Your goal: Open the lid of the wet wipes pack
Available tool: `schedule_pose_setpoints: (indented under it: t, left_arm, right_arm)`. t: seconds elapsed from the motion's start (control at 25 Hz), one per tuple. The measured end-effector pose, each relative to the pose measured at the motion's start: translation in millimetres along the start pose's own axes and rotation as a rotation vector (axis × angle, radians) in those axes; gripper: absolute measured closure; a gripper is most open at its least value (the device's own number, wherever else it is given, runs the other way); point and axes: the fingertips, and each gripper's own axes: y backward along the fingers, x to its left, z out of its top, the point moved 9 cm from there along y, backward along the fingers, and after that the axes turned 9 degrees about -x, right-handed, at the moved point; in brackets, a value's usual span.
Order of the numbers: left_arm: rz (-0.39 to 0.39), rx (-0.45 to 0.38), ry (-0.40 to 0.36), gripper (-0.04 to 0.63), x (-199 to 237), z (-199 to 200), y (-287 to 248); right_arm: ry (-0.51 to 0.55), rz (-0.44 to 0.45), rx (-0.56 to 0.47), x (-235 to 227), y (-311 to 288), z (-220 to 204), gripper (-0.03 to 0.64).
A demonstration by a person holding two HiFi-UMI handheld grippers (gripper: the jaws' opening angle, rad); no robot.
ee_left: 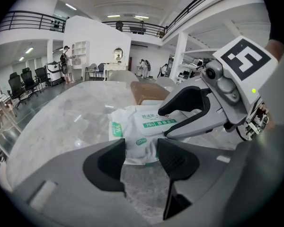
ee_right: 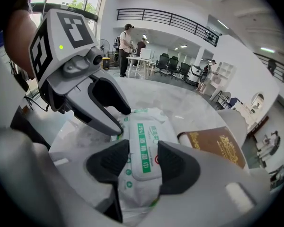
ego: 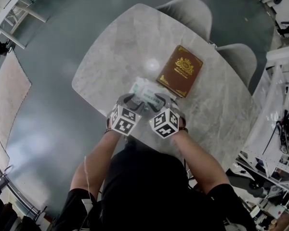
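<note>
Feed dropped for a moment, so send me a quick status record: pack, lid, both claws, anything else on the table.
pack: wet wipes pack, flat on marble table
lid: lid looks shut
left claw: left claw open, at the pack's edge
right claw: right claw open, over the lid
nearby: brown book, beyond the pack

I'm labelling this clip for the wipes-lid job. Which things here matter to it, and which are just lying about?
In the job: wet wipes pack, lid, left hand-held gripper, right hand-held gripper.
Lying about: brown book, two grey chairs.
</note>
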Motion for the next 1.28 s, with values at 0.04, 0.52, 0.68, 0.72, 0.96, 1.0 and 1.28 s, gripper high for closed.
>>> schedule_pose_setpoints:
  t: [0.04,0.52,0.68,0.72,0.96,1.0,1.28]
  left_arm:
    - [-0.001,-0.002,0.003,0.370,-0.2,0.0,-0.7]
    - [0.002,-0.014,0.015,0.371,9.8,-2.7,-3.4]
    - [0.004,-0.004,0.010,0.371,11.8,-5.9,-1.4]
    - [0.005,-0.002,0.012,0.371,11.8,-7.1,-1.1]
    - [0.005,0.006,0.019,0.373,16.1,-13.4,-1.9]
    - [0.004,0.007,0.020,0.373,16.9,-14.3,-3.2]
    - [0.009,0.016,0.027,0.373,20.5,-18.1,-8.7]
  right_arm:
    - [0.000,0.003,0.004,-0.7,-0.1,-0.3,0.429]
    - [-0.052,0.099,-0.032,-11.4,-5.4,4.6,0.472]
    - [-0.107,0.131,-0.054,-12.6,-4.2,7.5,0.490]
    - [-0.101,0.134,-0.059,-11.4,-3.7,8.1,0.502]
    - [-0.083,0.139,-0.081,-11.0,-3.9,12.5,0.520]
    - [-0.088,0.136,-0.084,-13.4,-3.3,13.5,0.522]
    - [-0.104,0.085,-0.091,-34.7,2.6,14.5,0.543]
